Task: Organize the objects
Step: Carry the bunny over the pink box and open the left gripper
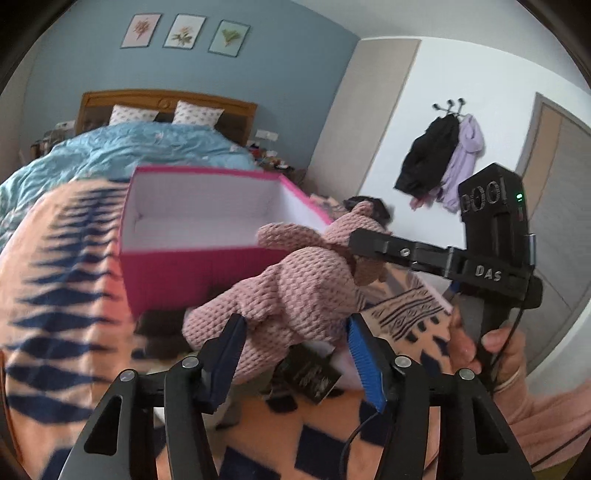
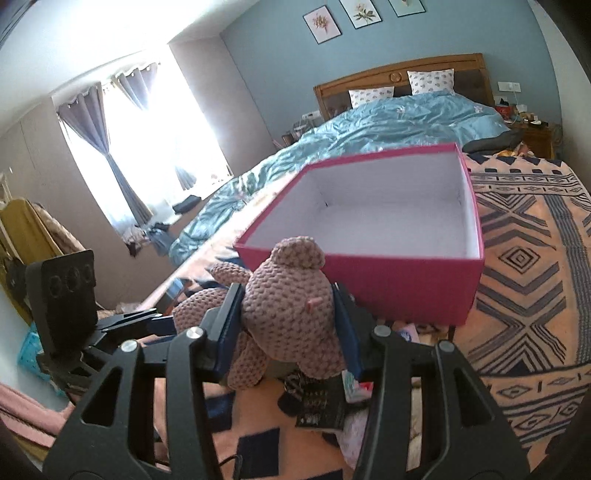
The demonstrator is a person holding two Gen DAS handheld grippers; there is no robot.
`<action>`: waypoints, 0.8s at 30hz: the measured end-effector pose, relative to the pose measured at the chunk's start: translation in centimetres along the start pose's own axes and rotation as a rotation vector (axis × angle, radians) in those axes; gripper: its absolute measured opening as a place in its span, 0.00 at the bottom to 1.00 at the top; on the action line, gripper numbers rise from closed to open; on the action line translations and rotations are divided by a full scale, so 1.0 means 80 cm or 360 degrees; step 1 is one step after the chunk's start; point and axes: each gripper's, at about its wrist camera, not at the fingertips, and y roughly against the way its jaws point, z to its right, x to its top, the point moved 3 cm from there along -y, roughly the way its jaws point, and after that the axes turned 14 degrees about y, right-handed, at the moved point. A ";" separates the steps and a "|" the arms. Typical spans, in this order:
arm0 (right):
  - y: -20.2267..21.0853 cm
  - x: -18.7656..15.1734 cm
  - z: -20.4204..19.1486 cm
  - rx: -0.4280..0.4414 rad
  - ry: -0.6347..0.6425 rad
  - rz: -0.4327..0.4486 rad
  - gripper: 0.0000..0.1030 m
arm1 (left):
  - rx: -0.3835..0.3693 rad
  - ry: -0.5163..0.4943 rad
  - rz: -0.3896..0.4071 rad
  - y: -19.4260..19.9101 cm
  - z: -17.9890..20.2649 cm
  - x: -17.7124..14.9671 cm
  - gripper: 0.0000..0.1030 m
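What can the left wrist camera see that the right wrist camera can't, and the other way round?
Only the left wrist view shows the coats hanging on wall hooks, and the person's hand holding the right gripper.

Only the right wrist view shows the bright window with curtains and the empty floor of the pink box.

Both show the knitted pink teddy, held by both grippers: the left gripper on its body, the right on its head. Both also show the box, the patterned blanket, the blue duvet and three framed pictures.
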 end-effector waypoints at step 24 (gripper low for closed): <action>-0.134 0.072 0.078 -0.0051 -0.0189 -0.0075 0.48 | 0.0353 -0.0061 -0.0062 -0.114 -0.085 0.134 0.53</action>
